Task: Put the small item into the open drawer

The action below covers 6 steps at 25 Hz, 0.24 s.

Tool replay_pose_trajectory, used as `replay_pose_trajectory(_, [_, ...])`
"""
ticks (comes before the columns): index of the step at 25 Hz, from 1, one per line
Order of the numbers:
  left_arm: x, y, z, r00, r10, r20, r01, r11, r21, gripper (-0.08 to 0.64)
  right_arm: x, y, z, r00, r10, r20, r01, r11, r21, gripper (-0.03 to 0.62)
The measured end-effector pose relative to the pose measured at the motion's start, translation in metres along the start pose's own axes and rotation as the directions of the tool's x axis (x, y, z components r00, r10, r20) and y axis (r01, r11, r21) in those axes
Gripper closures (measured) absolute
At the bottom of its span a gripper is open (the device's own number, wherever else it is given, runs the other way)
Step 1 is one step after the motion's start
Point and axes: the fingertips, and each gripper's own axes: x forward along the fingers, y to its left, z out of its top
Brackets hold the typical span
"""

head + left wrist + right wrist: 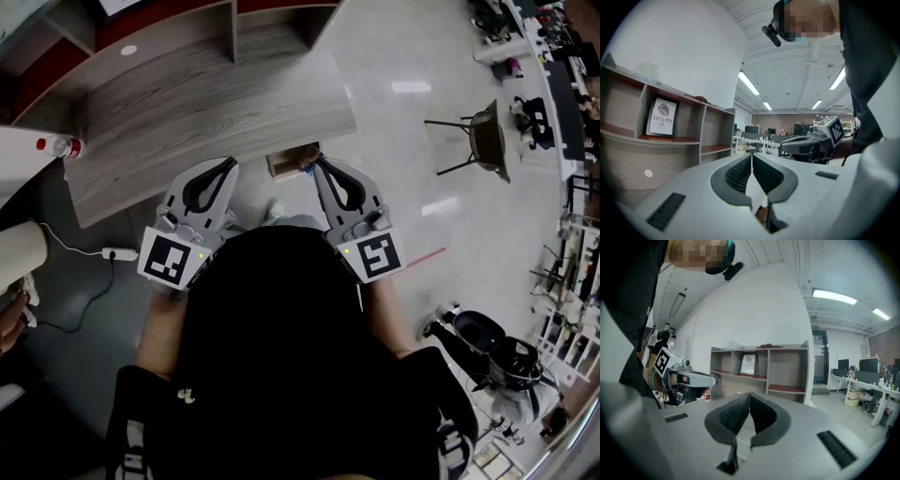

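Seen from the head view, I stand at a grey wooden desk (187,103) with both grippers held in front of my body. A small wooden drawer (289,159) stands open under the desk's front edge. A small blue item (307,169) shows at the drawer's right side, just by the tip of my right gripper (316,161). That gripper's jaws (749,393) are shut, tips together, with nothing visible between them. My left gripper (232,163) points at the desk edge left of the drawer. Its jaws (751,154) are also shut and empty.
A bottle with a red cap (58,145) lies at the desk's left end. Open shelves (670,122) rise behind the desk. A power strip (119,254) with its cable lies on the floor at left. A chair (487,141) stands on the pale floor at right.
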Motion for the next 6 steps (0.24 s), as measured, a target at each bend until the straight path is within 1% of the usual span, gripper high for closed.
replay_pose_trajectory(6, [-0.0004,-0.0024,0.0082,0.999,-0.021,0.033,0.021,1.0,0.018,0.557,-0.0008,0.0015,-0.0023,1.0,-0.007,0.0,0.007,1.0,0.005,0.577])
